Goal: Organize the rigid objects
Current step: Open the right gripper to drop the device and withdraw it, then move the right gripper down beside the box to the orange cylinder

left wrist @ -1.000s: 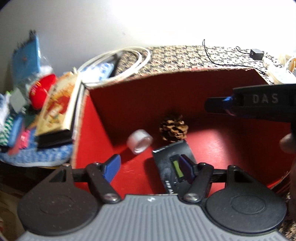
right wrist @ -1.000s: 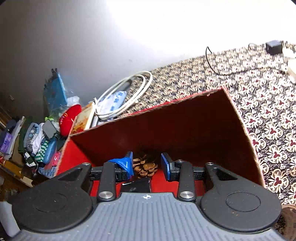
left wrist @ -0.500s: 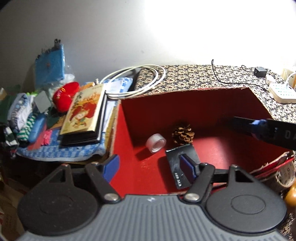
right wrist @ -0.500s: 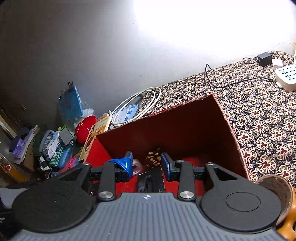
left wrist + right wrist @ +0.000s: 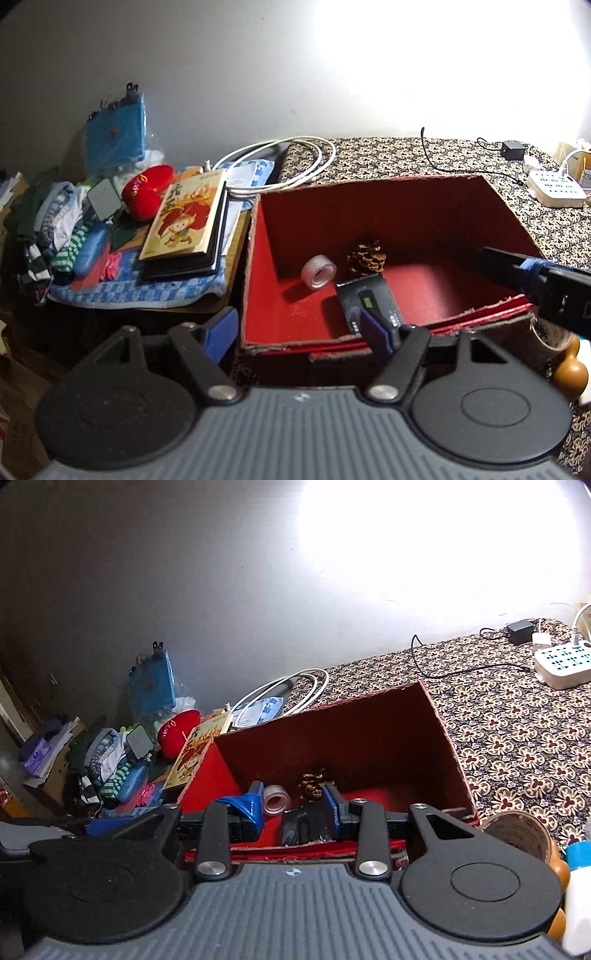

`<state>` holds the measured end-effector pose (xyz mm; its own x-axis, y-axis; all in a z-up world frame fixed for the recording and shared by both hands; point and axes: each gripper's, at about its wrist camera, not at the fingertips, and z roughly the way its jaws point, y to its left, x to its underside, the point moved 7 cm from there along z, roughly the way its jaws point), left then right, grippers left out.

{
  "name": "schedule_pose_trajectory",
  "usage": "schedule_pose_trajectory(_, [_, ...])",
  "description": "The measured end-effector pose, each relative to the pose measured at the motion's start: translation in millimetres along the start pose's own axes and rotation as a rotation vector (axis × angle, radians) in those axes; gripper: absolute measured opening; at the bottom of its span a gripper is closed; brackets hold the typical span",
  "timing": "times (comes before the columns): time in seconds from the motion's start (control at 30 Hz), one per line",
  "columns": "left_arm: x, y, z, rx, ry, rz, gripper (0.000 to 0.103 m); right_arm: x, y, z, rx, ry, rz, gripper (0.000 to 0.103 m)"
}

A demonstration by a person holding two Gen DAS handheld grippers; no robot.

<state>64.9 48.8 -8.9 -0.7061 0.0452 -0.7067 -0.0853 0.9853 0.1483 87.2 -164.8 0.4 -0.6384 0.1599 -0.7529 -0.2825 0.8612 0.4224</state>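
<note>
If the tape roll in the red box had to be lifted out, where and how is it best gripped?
Likely from above, jaws across the two flat faces of the tape roll. It stands on its curved rim, tilted, so the faces offer parallel surfaces. The pine cone beside it leaves room.

1. A plain grey wall [image 5: 221, 66] is seen at the far side, brightly lit towards the right.
2. A floral-patterned cloth [image 5: 517, 731] is spread over the surface on the right.
</note>
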Motion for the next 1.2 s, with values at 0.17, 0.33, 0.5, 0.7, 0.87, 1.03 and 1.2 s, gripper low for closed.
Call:
schedule_pose_trajectory(0.17, [8.5, 0.1, -6.4, -0.013, 0.008, 0.005, 0.073, 11.3, 5.4, -11.0, 0.018, -0.032, -0.008, 0.018])
schedule_pose_trajectory(0.33, [19.6, 0.3, -7.9, -0.003, 0.031, -0.001, 0.073, 22.2, 9.7, -19.0, 0.014, -0.052, -0.012, 0.018])
schedule_pose_trajectory(0.5, [32.5, -2.2, -4.0, 0.007, 0.065, -0.004, 0.073, 30.6, 10.2, -18.3, -0.008, -0.025, 0.008, 0.018])
schedule_pose_trajectory(0.7, [47.0, -7.7, 3.4, 0.013, 0.109, -0.007, 0.073, 42.2, 8.8, -13.3, -0.012, 0.034, 0.035, 0.018])
schedule_pose_trajectory(0.87, [57.9, -10.9, 14.6, 0.016, 0.152, -0.001, 0.073, 52.7, 7.6, -8.2, -0.014, 0.087, 0.046, 0.018])
schedule_pose_trajectory(1.03, [64.8, -14.2, 22.7, 0.019, 0.181, 0.009, 0.073, 59.9, 4.3, -3.1, -0.008, 0.128, 0.046, 0.018])
schedule_pose_trajectory(1.2, [71.5, -16.3, 30.6, 0.023, 0.21, 0.021, 0.073, 64.9, -1.3, 2.0, -0.001, 0.161, 0.057, 0.018])
